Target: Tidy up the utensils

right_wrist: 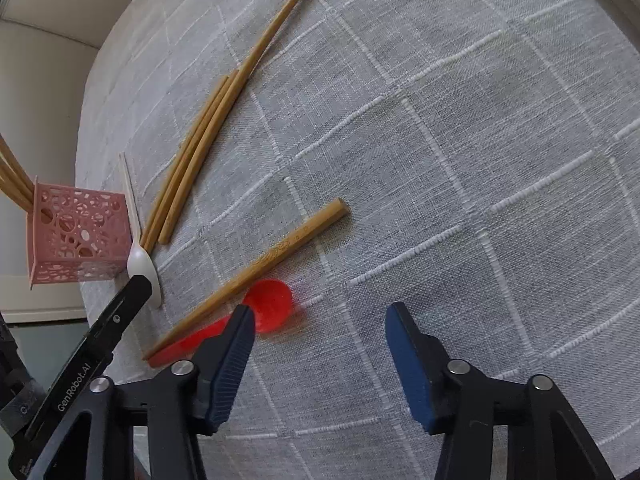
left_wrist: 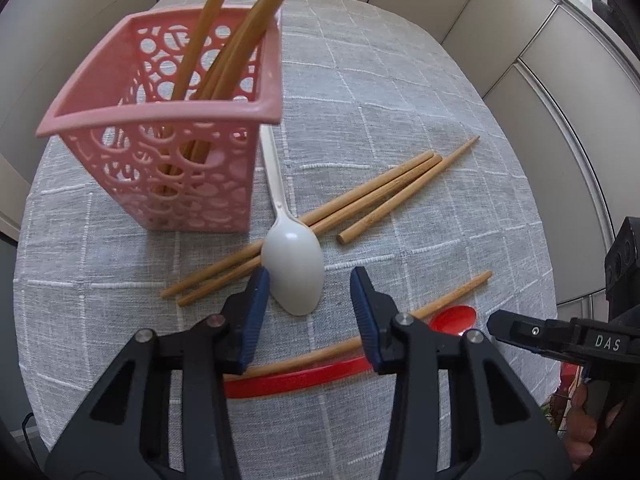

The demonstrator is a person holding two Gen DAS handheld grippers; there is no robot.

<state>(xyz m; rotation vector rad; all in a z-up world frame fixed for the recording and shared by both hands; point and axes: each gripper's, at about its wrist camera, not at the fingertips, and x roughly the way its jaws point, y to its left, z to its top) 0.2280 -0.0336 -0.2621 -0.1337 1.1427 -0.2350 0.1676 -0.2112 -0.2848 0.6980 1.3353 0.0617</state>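
A pink perforated utensil holder stands on the table with several bamboo chopsticks upright in it. A white spoon lies beside it, its bowl between the open fingers of my left gripper, over two chopsticks. A third chopstick lies next to them. A lone chopstick lies against a red spoon. My right gripper is open and empty, its left finger just by the red spoon's bowl. The holder also shows in the right wrist view.
A grey checked cloth covers the round table. Beige cabinet panels stand behind it. The table edge curves close behind the holder and at the left.
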